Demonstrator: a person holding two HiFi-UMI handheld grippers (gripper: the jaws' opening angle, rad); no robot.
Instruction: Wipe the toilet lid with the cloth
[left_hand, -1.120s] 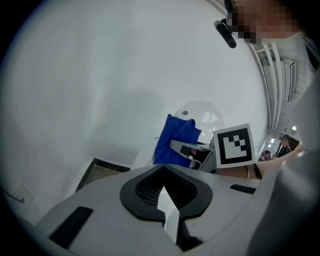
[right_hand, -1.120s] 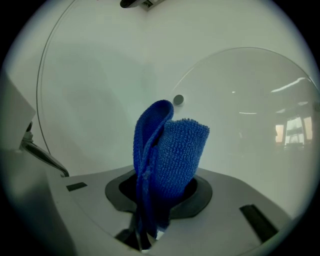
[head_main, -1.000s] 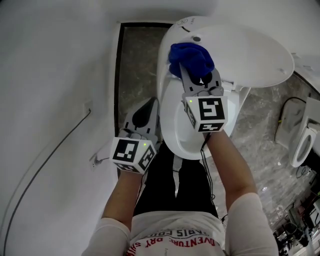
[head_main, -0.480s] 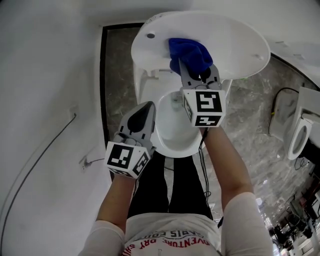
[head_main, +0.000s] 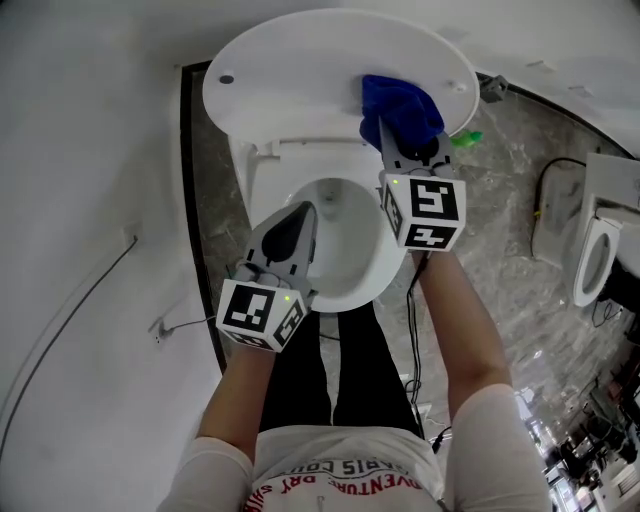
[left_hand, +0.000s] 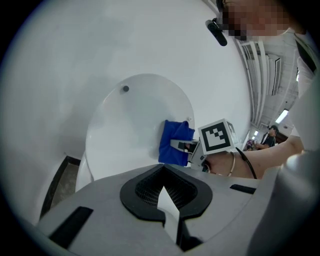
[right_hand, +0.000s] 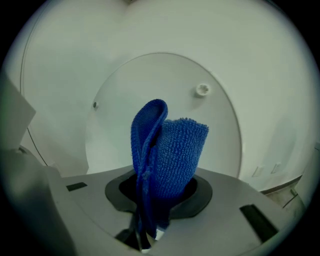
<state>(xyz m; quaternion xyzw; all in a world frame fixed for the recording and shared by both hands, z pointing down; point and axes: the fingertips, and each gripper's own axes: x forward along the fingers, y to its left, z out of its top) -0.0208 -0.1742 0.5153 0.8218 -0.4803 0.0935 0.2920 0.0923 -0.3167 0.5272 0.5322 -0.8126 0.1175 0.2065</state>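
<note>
Right gripper: fingers pinch a folded blue cloth, which sticks up out of them in a loose fold. The cloth is up at the right part of the raised toilet lid. In the left gripper view it sits flat against the lid's inner face, though actual contact is hard to confirm. A small round bumper shows on the lid above the cloth in the right gripper view.

Left gripper: fingers pressed together with nothing between them. It hangs over the left rim of the open toilet bowl, well apart from the cloth and touching nothing visible. Its marker cube faces the head camera.

The person stands facing the bowl with both forearms out, the right one reaching farther toward the lid. A bracelet is on the right wrist.

A grey marbled floor shows on both sides of the bowl. White wall on the left, with a thin cable running along it. A green object lies on the floor just right of the lid; too small to identify. A second white fixture stands at the far right edge.
</note>
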